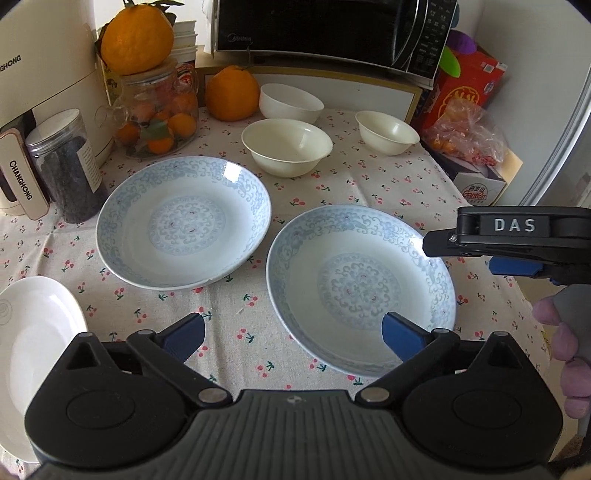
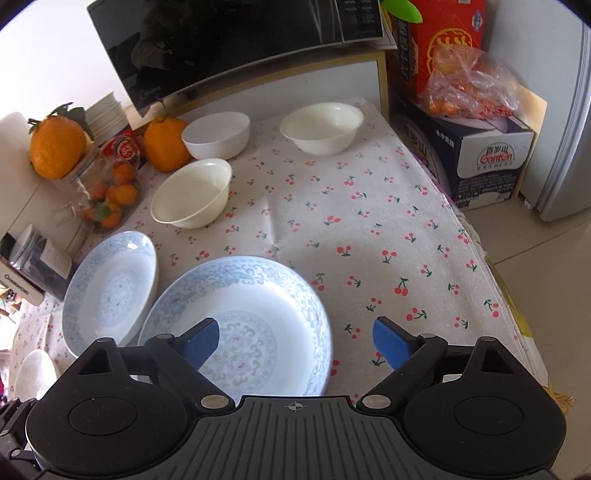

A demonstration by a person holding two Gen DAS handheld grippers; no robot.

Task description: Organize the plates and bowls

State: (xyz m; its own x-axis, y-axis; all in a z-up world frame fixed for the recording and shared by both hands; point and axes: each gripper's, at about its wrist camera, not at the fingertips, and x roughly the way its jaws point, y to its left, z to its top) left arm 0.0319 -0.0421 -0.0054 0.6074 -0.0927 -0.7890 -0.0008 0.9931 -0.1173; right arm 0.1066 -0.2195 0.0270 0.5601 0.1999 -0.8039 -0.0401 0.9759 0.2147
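White oval dish (image 1: 35, 354) at far left table edge, left of left blue-patterned plate (image 1: 183, 221). Your left gripper (image 1: 293, 336) hangs above cloth between both plates, jaws wide apart, nothing held. Right blue-patterned plate (image 1: 360, 290) just right of left plate, not touching. Your right gripper (image 2: 295, 341) over that plate's right rim, jaws wide apart, empty. Three cream bowls (image 1: 287, 147) behind plates.

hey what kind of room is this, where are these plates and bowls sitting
Most likely a home kitchen or dining corner: a microwave stands behind a table with a cherry-print tablecloth, with a jar of oranges and patterned plates on it.
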